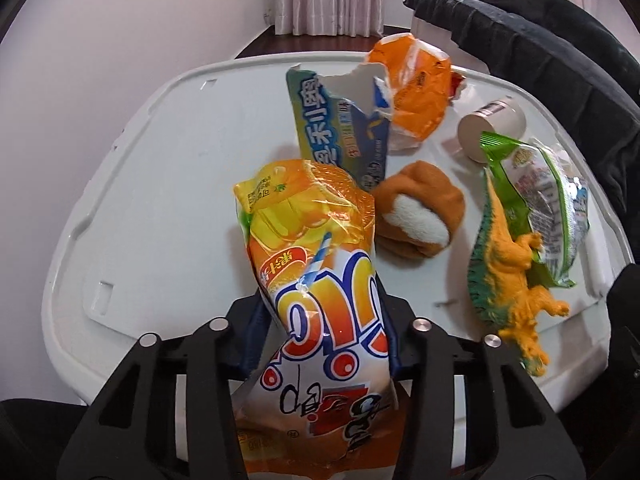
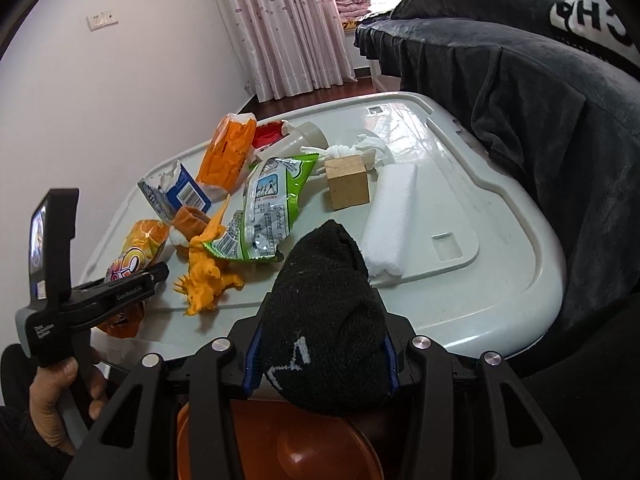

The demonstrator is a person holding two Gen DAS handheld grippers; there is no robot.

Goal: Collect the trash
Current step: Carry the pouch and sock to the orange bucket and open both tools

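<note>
My left gripper (image 1: 324, 344) is shut on an orange snack wrapper (image 1: 312, 264), held just above the near edge of the white table (image 1: 168, 160); both also show in the right wrist view, the gripper (image 2: 156, 276) and the wrapper (image 2: 140, 248). My right gripper (image 2: 320, 356) is shut on a black sock (image 2: 324, 312), held over an orange-brown bin (image 2: 280, 444) below the table edge. On the table lie a blue torn wrapper (image 1: 340, 128), an orange bag (image 1: 416, 92), a green packet (image 2: 272, 208) and crumpled tissue (image 2: 368, 144).
An orange toy dinosaur (image 1: 508, 264), a rolled orange sock (image 1: 420, 212), a paper cup (image 1: 492, 128), a wooden block (image 2: 347, 184) and a white folded cloth (image 2: 392, 220) also lie on the table. A dark blanket (image 2: 540, 120) hangs along the right side.
</note>
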